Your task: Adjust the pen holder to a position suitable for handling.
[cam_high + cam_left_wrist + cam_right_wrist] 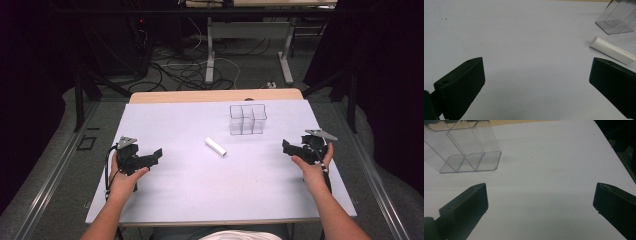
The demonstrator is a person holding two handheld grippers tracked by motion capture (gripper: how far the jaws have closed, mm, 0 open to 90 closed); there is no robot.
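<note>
While both grippers, left point(156, 155) and right point(287, 146), rest wide and empty, the tube point(215, 146) lies between them near the organizer point(247, 119), reachable.

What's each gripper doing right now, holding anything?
Left gripper: open, holding nothing.
Right gripper: open, holding nothing.

Your worktop point(200, 190) is evenly, softly lit against a dark room, shadows faint, with both gripper views slightly soft and grainy.
</note>
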